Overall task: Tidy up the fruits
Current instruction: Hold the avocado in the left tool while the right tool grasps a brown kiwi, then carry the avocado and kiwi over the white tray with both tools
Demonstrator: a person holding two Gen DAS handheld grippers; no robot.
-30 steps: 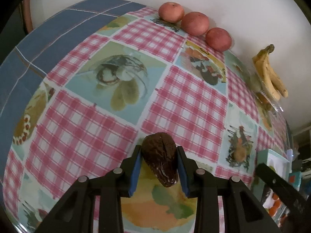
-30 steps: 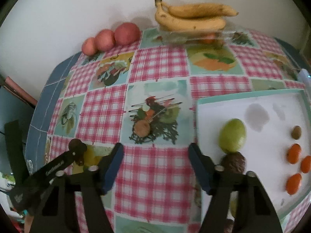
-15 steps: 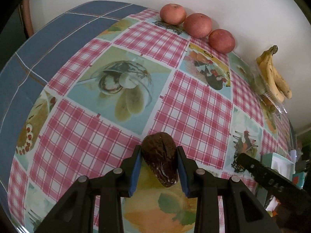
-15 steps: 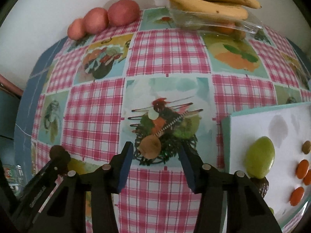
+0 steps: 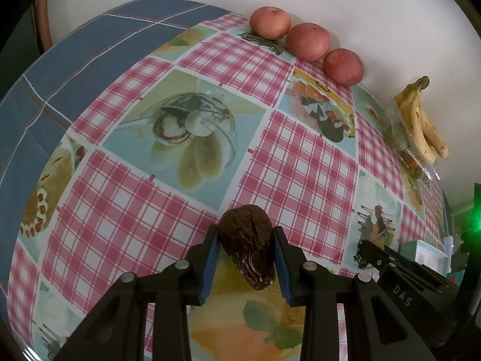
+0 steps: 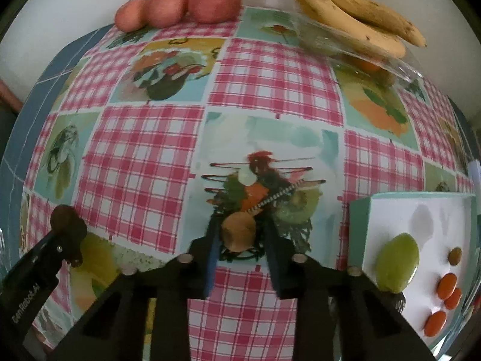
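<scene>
Jaws of the right hand-held gripper (image 6: 240, 237), wide a second ago, are closing around a small brown fruit (image 6: 238, 231) on the tabletop (image 6: 144, 150), at twelve o'clock from its camera, so a pickup looks near, while the left hand-held gripper (image 5: 245, 251) stays pinching a dark wrinkled fruit (image 5: 248, 248).

"DAS" on right gripper (image 5: 402, 282); "GenRobot.AI" on left gripper (image 6: 27, 302)

Soft, even indoor light, heavy fisheye bulge with black vignetted corners, slight blur in right wrist view, green glare spot (image 5: 476, 219) at left view's right edge, faint shadows behind apples (image 6: 180, 6)
</scene>
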